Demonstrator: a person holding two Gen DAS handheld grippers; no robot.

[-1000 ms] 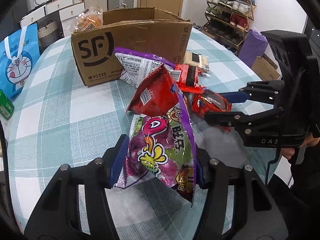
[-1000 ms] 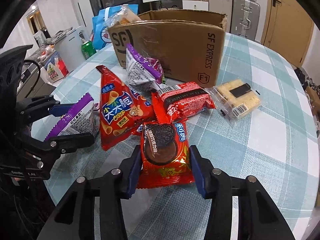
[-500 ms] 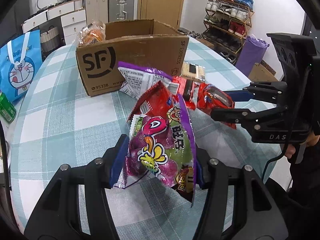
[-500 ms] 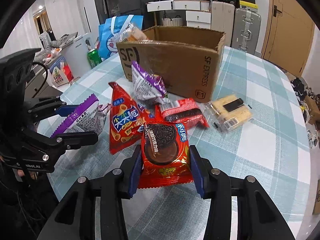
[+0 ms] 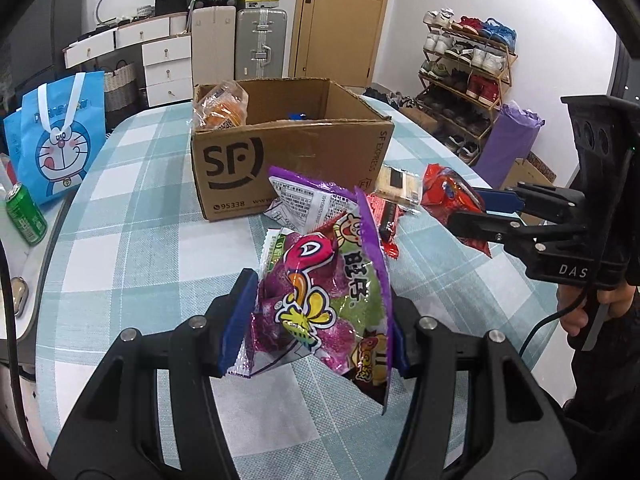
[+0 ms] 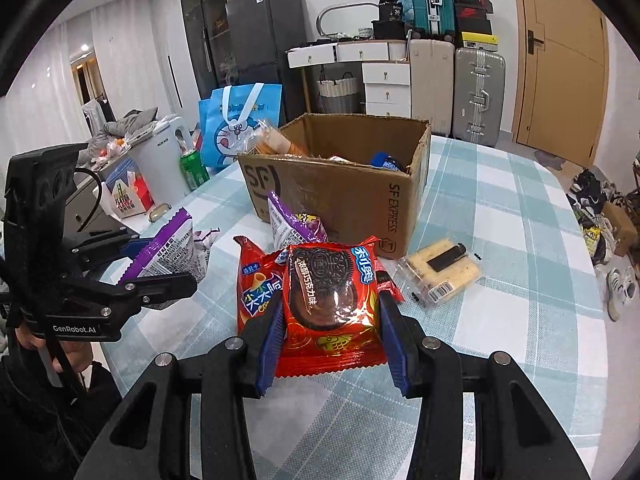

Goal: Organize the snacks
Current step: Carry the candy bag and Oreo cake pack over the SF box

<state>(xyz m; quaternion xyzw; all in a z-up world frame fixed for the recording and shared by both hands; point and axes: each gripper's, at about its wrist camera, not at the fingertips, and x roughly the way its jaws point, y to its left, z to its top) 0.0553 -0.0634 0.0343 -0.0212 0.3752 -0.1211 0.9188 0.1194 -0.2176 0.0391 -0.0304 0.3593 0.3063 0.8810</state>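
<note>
Now both claws are up off the tabletop [image 6: 500,220] w/ snacks pinched: left claw [image 5: 318,320] clamps the purple candy bag [image 5: 324,300], right claw [image 6: 332,344] clamps the red cookie pack [image 6: 332,292], each raised vs. a sec ago, so the SF box [image 6: 340,200] interior shows. Red chip bag [image 6: 256,284], purple pack [image 6: 292,220] & wafer pack [image 6: 440,272] lie by the box front; prob. next is carrying both over the rim.

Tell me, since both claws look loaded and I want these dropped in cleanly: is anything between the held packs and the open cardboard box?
Loose snacks lie on the table before the cardboard box: a purple packet and a red chip bag. Lifted, the purple candy bag and red cookie pack could pass above them. The box top is open; nothing visible blocks it.
</note>
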